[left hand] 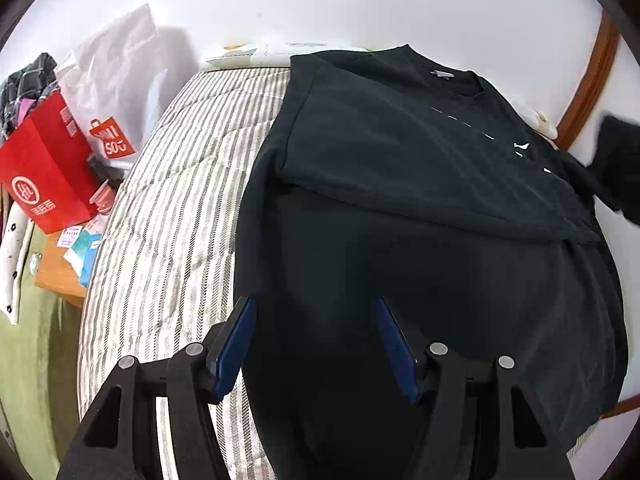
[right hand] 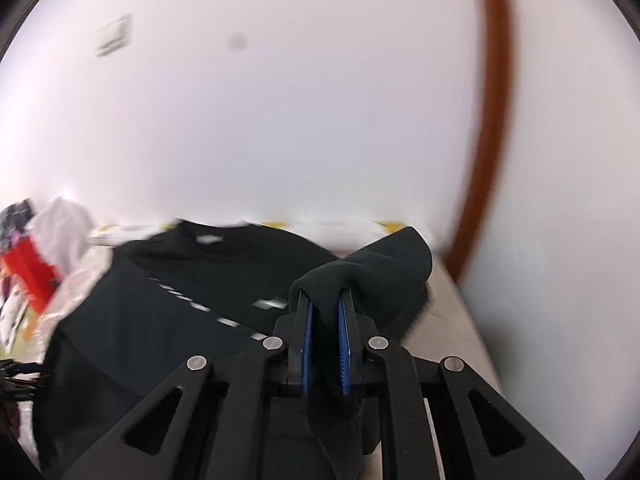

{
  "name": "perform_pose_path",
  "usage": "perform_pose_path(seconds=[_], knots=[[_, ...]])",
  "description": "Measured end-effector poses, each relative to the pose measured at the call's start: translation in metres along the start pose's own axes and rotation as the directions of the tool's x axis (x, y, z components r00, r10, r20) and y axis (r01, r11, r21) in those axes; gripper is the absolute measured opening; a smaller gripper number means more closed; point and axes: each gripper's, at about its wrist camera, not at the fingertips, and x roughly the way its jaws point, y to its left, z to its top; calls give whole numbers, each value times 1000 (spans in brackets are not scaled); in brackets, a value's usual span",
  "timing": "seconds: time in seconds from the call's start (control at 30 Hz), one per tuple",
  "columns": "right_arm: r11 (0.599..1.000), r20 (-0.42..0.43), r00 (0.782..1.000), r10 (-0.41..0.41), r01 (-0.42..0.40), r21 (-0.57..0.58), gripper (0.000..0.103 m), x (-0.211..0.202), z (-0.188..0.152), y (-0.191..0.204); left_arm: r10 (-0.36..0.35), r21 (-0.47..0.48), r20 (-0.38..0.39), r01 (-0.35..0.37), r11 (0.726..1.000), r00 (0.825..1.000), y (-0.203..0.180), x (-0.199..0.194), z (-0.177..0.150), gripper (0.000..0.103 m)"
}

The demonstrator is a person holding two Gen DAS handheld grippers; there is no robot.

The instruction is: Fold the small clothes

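Observation:
A black T-shirt (left hand: 400, 168) with small white print lies spread on a striped bed cover (left hand: 168, 208), its left sleeve folded in over the body. My left gripper (left hand: 314, 308) is open and empty, hovering over the shirt's lower hem. My right gripper (right hand: 326, 300) is shut on the shirt's right sleeve (right hand: 380, 264), which is lifted and draped over the fingertips. The shirt body (right hand: 160, 312) lies to the left in the blurred right wrist view. The lifted sleeve also shows at the right edge of the left wrist view (left hand: 620, 168).
Left of the bed stand a red paper bag (left hand: 44, 176), a white shopping bag (left hand: 120, 80) and piled clothes (left hand: 24, 84). A white wall (right hand: 280, 120) is behind the bed, with a brown wooden frame (right hand: 488, 140) at the right.

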Motion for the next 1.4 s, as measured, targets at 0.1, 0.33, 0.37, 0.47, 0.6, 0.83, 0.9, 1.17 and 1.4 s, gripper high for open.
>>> perform_pose_path(seconds=[0.1, 0.33, 0.37, 0.47, 0.6, 0.83, 0.9, 1.17, 1.4], knots=[[995, -6, 997, 79, -79, -66, 11, 16, 15, 52, -11, -3, 7, 11, 1000, 1000, 1, 2, 1, 60], [968, -115, 976, 182, -199, -154, 13, 86, -7, 135, -55, -16, 6, 55, 998, 998, 3, 7, 0, 60], [967, -144, 973, 182, -204, -151, 14, 98, -16, 141, -59, -17, 4, 59, 998, 998, 3, 8, 0, 60], [962, -218, 957, 192, -228, -151, 18, 128, -36, 157, -66, -12, -5, 66, 998, 998, 0, 12, 0, 60], [955, -252, 949, 189, -238, -180, 68, 133, -58, 160, -67, 8, -6, 67, 998, 998, -4, 14, 1, 61], [970, -218, 959, 183, -212, -118, 88, 102, -70, 94, -85, -13, 11, 86, 996, 996, -2, 15, 5, 62], [978, -234, 957, 170, -192, -76, 82, 107, -72, 80, -82, -27, 15, 83, 996, 997, -1, 18, 6, 62], [980, -367, 912, 182, -200, -10, 54, 164, -99, 86, -75, -28, 11, 75, 997, 997, -2, 21, 5, 62], [973, -310, 931, 195, -223, -56, 12, 149, -91, 106, -73, -8, 13, 74, 997, 997, -1, 18, -2, 62]])
